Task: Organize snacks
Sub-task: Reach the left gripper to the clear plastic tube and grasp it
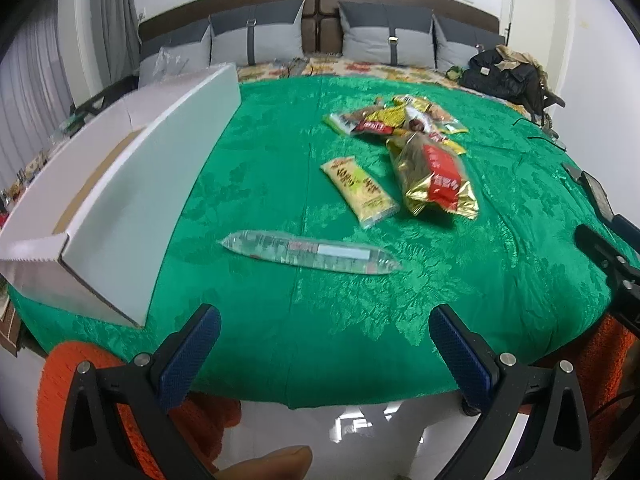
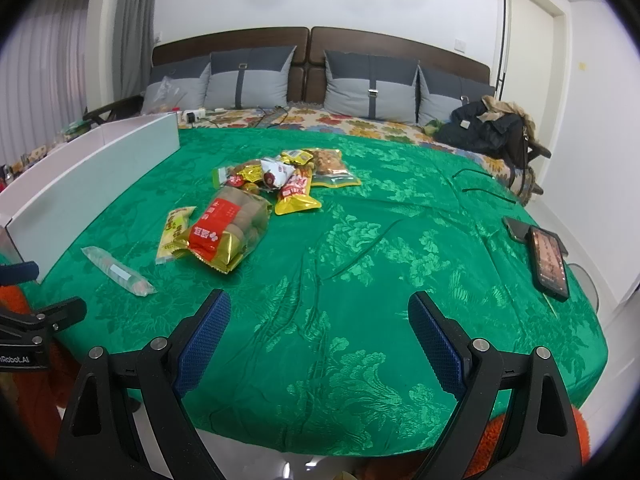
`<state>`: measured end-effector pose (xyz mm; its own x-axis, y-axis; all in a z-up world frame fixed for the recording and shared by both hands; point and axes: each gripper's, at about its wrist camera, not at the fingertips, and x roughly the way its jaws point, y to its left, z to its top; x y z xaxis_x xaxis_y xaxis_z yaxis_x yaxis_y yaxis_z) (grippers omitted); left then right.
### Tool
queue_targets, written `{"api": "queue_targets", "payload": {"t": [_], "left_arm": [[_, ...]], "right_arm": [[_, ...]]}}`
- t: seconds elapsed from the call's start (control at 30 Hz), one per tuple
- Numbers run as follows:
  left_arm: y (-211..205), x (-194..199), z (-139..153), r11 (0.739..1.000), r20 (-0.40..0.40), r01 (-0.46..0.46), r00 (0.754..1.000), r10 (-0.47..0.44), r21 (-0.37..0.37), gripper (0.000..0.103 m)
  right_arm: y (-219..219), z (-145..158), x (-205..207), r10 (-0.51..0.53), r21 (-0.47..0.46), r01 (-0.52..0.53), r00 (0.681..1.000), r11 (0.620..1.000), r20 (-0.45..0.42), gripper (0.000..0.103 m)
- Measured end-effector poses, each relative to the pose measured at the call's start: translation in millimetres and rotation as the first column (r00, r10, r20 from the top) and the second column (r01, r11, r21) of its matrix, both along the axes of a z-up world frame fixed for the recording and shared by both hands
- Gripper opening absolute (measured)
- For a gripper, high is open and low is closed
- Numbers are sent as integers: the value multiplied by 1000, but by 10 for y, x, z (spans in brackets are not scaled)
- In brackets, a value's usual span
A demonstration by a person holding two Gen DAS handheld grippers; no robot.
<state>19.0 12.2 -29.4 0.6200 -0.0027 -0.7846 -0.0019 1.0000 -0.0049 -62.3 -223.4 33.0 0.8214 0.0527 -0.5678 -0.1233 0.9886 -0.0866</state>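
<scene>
Snacks lie on a green bedspread (image 1: 460,264). A long clear packet (image 1: 310,251) (image 2: 117,271) lies nearest the foot of the bed. Beyond it are a yellow packet (image 1: 360,192) (image 2: 174,232), a gold-and-red bag (image 1: 434,178) (image 2: 224,230) and a pile of small packets (image 1: 400,120) (image 2: 288,178). A white open box (image 1: 132,196) (image 2: 80,184) stands at the left. My left gripper (image 1: 324,344) is open and empty, short of the clear packet. My right gripper (image 2: 320,328) is open and empty over bare bedspread, right of the snacks.
Grey pillows (image 2: 372,88) line the headboard. A dark jacket (image 2: 488,128) lies at the far right corner. A phone (image 2: 548,262) and a second device (image 2: 518,229) rest on the bed's right edge. An orange blanket (image 1: 68,392) hangs below the bed's foot. Black cables (image 2: 480,184) lie nearby.
</scene>
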Motion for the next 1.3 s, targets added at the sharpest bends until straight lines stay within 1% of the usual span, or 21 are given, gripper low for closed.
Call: {"api": "queue_targets", "payload": {"t": [0.17,0.37,0.47,0.53,0.57,0.63,0.67,0.7,0.77,0.8,0.93,1.07,1.1,1.13,1.23,1.27,1.3], "left_arm": [[176,81,-150,997,-88,-54,995,49,-52,103],[225,198,-270,995,-153,-77,986,66,-69,103],[279,374,-284,986,-194,-92,979,65,-136,103],[351,549,-294,971,-238,-121,969,70,-208,103],[370,598,-304,965,-253,-132,965,72,-228,103],[420,726,-366,944,-303,-158,951,66,-289,103],[419,786,-381,941,-312,-170,947,74,-291,103],[402,816,-367,945,-302,-163,950,73,-284,103],[354,916,-381,950,-314,-153,947,62,-272,103],[328,979,-377,955,-303,-148,951,66,-256,103],[242,1274,-408,978,-287,-129,955,77,-167,103],[247,1504,-457,990,-271,-119,958,95,-72,103],[273,1528,-464,992,-267,-116,959,96,-59,103],[297,1533,-464,991,-264,-115,960,95,-63,103],[378,1476,-481,991,-261,-123,959,107,-46,103],[397,1437,-495,992,-260,-123,959,112,-26,103],[413,1382,-514,993,-263,-117,958,115,9,103]], "right_arm": [[-1,-8,-6,-2,13,2,1000,1000,2,93],[-22,-2,7,-4,31,4,1000,1000,-9,93],[-69,18,21,-9,45,9,1000,999,-14,93],[-70,11,26,-11,56,12,1000,998,-22,93],[-94,18,31,-11,60,13,1000,998,-25,93],[-94,22,24,-14,68,16,1000,998,-27,93],[-128,31,31,-15,72,17,1000,997,-27,93],[-136,38,29,-17,76,19,1000,997,-26,93],[-161,54,27,-22,83,24,999,996,-26,93],[-189,56,32,-25,89,27,999,996,-28,93],[-257,48,57,-40,120,46,998,992,-48,93],[-329,51,77,-54,136,61,997,989,-56,93],[-347,58,74,-58,138,65,997,988,-56,93],[-369,65,69,-65,142,72,996,987,-56,93],[-428,65,80,-78,155,86,995,984,-61,93],[-443,60,86,-82,163,91,994,982,-66,93],[-455,55,96,-84,168,95,994,981,-71,93]]}}
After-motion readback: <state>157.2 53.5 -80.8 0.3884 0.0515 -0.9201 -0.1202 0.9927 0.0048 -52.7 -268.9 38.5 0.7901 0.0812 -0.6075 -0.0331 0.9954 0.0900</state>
